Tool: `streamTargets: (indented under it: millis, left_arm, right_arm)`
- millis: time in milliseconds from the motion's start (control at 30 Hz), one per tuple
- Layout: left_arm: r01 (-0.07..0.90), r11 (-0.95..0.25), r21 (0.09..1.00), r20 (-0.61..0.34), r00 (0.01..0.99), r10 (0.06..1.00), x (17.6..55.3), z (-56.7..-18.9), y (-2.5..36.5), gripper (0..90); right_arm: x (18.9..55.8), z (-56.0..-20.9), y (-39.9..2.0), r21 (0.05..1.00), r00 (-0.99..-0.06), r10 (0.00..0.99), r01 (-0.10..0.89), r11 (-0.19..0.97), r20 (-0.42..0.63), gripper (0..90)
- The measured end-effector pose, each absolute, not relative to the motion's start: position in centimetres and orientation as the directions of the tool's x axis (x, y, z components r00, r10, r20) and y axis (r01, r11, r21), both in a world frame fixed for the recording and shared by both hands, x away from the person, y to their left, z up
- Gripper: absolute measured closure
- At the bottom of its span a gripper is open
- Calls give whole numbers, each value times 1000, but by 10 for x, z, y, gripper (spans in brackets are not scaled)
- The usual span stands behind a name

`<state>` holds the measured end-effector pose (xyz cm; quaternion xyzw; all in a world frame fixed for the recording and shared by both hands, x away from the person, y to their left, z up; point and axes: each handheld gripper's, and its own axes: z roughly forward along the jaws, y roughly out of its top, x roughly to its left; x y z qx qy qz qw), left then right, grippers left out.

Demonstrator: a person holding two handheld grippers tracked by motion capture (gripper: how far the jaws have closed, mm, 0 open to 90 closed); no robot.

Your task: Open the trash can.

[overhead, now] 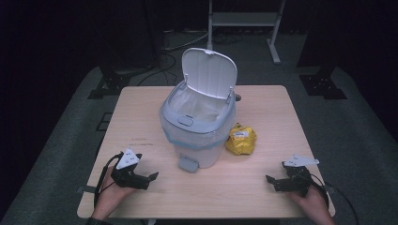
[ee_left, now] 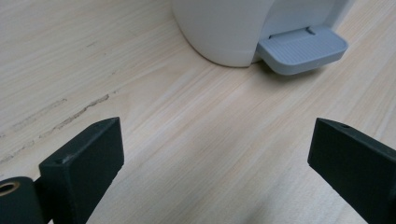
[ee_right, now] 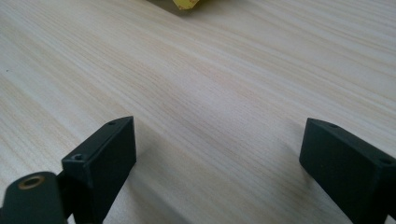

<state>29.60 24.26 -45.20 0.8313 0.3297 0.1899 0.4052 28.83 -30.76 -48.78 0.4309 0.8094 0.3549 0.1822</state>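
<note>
Bin: I am taking the white pedal bin (overhead: 199, 124) as my landmark; it is standing in the middle of the table (overhead: 263, 187) with its lid (overhead: 210, 72) tipped up and open, and a thin liner bag is showing inside the rim.

Packet: the yellow snack packet (overhead: 241, 139) is lying crumpled on the table, touching or almost touching the bin on its right side. I cannot tell a clear long axis, it is looking nearly round from above.

Pedal: the grey foot pedal (ee_left: 302, 49) is sticking out at the foot of the bin, on the side facing me.

Left gripper: the left gripper (overhead: 149, 180) is resting low at the table, in front of the bin and to its left. Its jaws are standing wide apart with nothing between them, and they are pointing toward the pedal.

Right gripper: the right gripper (overhead: 273, 182) is resting in front of the bin and well to its right. Its jaws are also standing apart and empty, and in the right gripper view the yellow edge of the packet (ee_right: 191, 3) is lying straight ahead, at the far end of bare wood.

Deciding relation: I am judging that the packet is on the right gripper's side of the bin, so this hand is the nearer one; the left one would be reaching across the bin.

Next move: I am expecting a forward reach to the packet, then a lift over the rim.
</note>
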Motion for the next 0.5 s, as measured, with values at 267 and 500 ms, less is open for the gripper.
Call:
streamTargets:
  millis: [267, 500]
  left_arm:
    - [430, -492, 757, 48, 714, 698, 299, -467, 242, 25]
    - [457, -528, 716, 43, 726, 686, 302, -478, 238, 12]
  right_arm:
    - [288, -488, -308, 731, -562, 827, 568, 377, 11, 96]
    - [288, -488, -308, 731, -563, 827, 569, 377, 12, 96]
